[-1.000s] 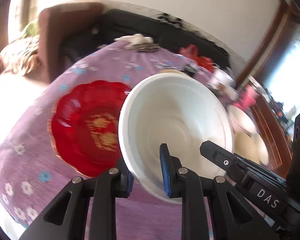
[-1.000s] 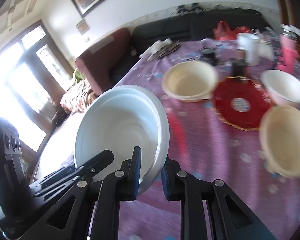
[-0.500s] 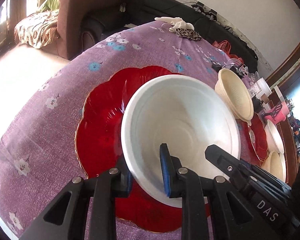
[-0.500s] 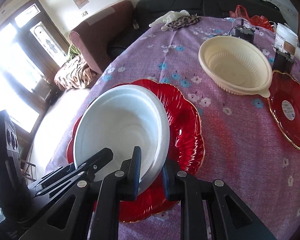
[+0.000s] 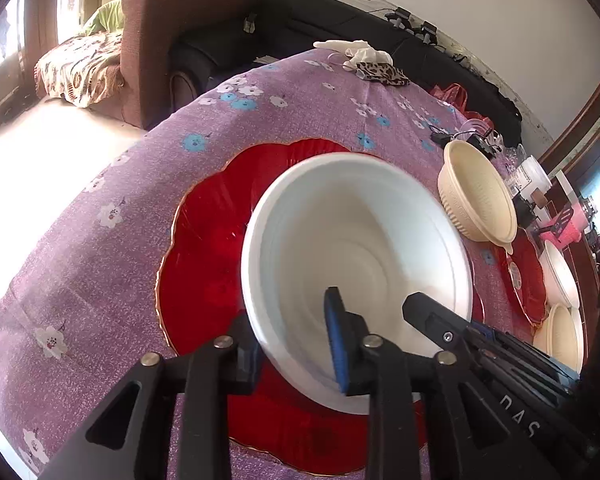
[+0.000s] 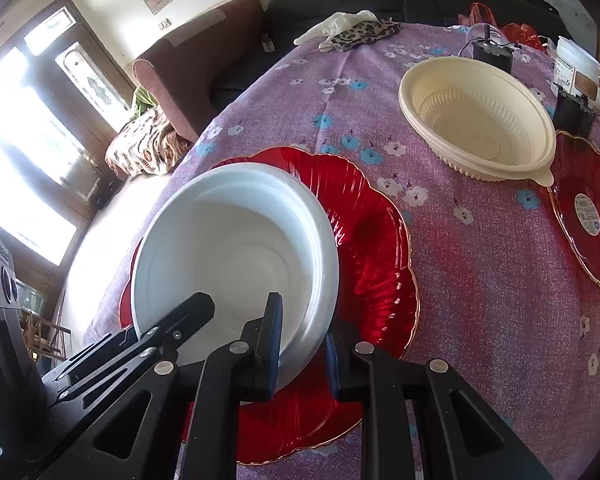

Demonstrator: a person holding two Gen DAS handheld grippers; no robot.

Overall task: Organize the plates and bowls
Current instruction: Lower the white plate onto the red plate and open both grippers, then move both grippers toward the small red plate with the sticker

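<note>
1. The left gripper (image 5: 296, 340) pinches the near rim of a round white foam bowl (image 5: 356, 256), one finger inside, one outside.
2. The right gripper (image 6: 302, 344) clamps the same bowl's (image 6: 236, 248) rim on the opposite side.
3. The bowl sits tilted over a scalloped red gold-edged plate (image 6: 372, 248) on the purple flowered surface (image 6: 480, 280).
4. A cream ribbed plastic bowl (image 6: 476, 120) stands well apart, beside a second red plate (image 6: 588, 216).

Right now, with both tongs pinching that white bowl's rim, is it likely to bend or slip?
The white bowl looks like thin foam, so probably light. Both the left tongs and right tongs pinch its rim, which may flex or dent. Over the red plate, it should sit steady.
</note>
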